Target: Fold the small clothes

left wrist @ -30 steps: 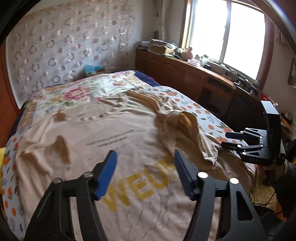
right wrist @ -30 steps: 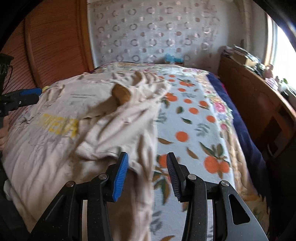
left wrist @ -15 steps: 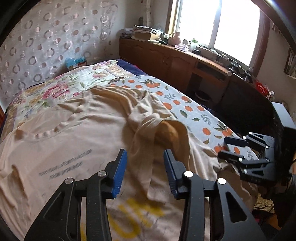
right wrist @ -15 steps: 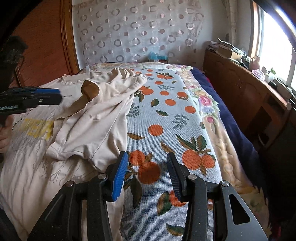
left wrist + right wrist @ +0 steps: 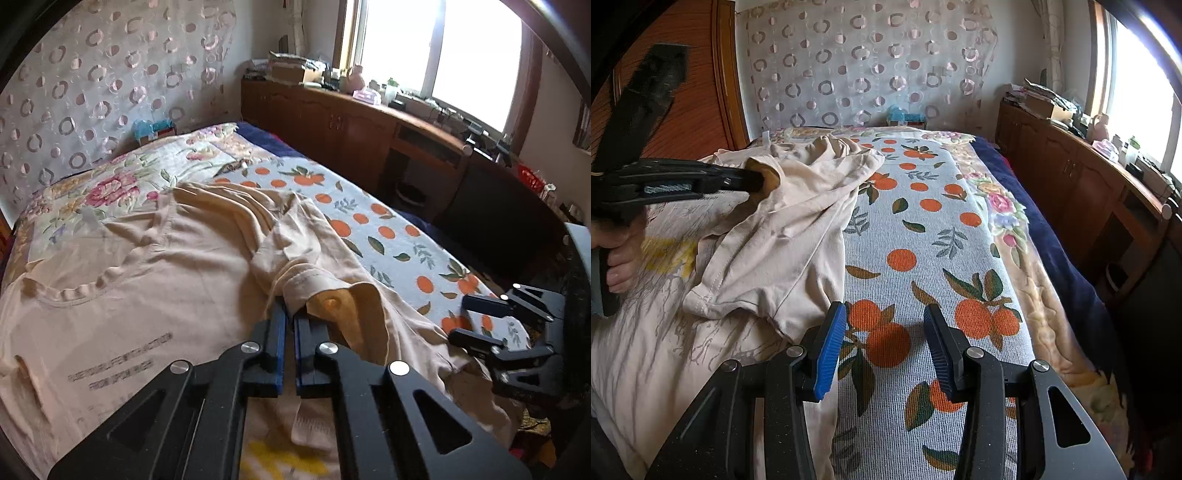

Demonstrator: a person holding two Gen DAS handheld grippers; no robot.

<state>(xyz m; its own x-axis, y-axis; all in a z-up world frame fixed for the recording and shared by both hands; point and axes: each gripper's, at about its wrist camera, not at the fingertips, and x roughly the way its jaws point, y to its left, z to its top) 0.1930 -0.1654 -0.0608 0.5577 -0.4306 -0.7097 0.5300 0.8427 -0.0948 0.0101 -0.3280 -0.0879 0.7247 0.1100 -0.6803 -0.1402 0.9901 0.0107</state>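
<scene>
A beige T-shirt (image 5: 147, 280) with grey text and a yellow print lies spread on the bed, its right side bunched in folds. My left gripper (image 5: 290, 314) is shut on the hem of the folded-over sleeve (image 5: 314, 284). It also shows in the right wrist view (image 5: 759, 182), pinching that sleeve. My right gripper (image 5: 884, 332) is open and empty, just above the bedspread beside the shirt's right edge (image 5: 798, 258). It also shows at the right of the left wrist view (image 5: 469, 321).
The bed carries an orange-print blanket (image 5: 923, 236) and a floral quilt (image 5: 122, 177). A wooden cabinet (image 5: 351, 125) with clutter runs under the window on the right. A wooden headboard panel (image 5: 701, 92) stands on the left. A blue tissue box (image 5: 905, 116) sits at the far edge.
My left gripper moved forward to the bunched sleeve and shut on its hem. My right gripper stayed open and drew slightly right of the shirt's edge.
</scene>
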